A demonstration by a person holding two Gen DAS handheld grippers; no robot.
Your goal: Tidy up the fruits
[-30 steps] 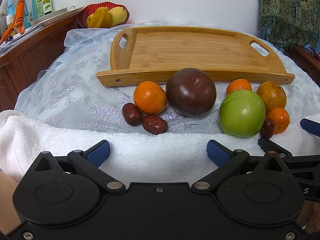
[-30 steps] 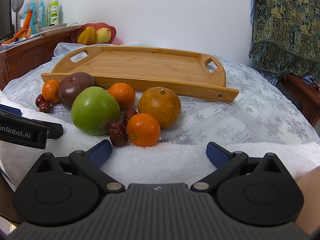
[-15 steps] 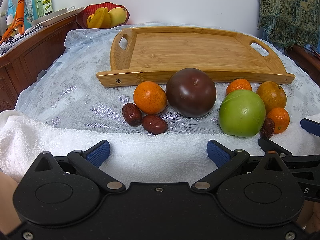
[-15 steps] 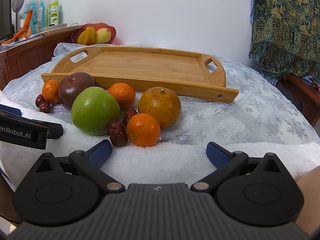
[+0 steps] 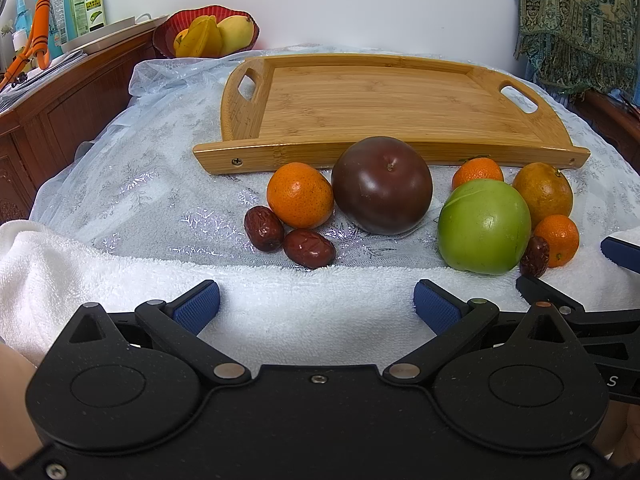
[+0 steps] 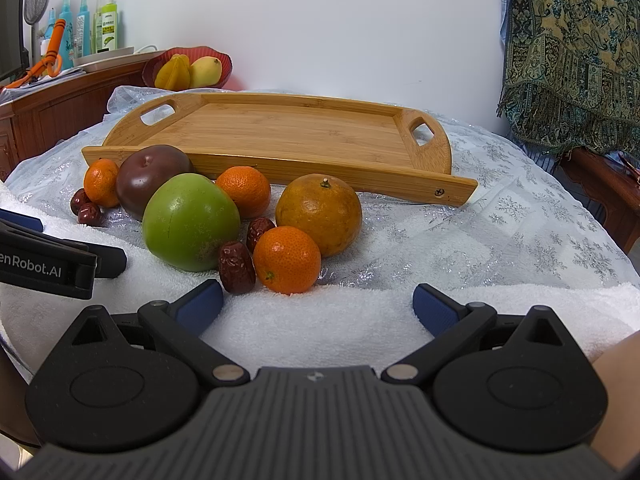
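The fruit sits in a loose row on the lace-covered table, all of it in front of the wooden tray (image 5: 384,108), none on it. We count 1 dark purple plum-like fruit (image 5: 382,185) touching the tray's near rail, 1 green apple (image 5: 484,226), 1 large dull orange (image 6: 319,213), 3 small mandarins and 4 red dates as far as we can tell. From the left wrist view, a mandarin (image 5: 300,195) sits just beside the dark fruit, with 2 dates (image 5: 290,236) touching in front of it. From the right wrist view, another mandarin (image 6: 287,259) lies nearest us, against the large orange, with a date (image 6: 237,267) at the apple's foot and a second date tucked behind it; the third mandarin (image 6: 244,190) is between apple and tray.

The tray floor is bare, so we judge the sorting has not begun: every piece remains to be moved.

Our left gripper (image 5: 316,306) hangs over the white towel (image 5: 120,276) at the table's near edge, fingers spread wide and empty. Our right gripper (image 6: 318,306) is the same: released, holding nothing, over the towel, the nearest mandarin and date just ahead of its left finger. A red bowl (image 6: 188,68) of yellow fruit stands on the sideboard behind, well apart.
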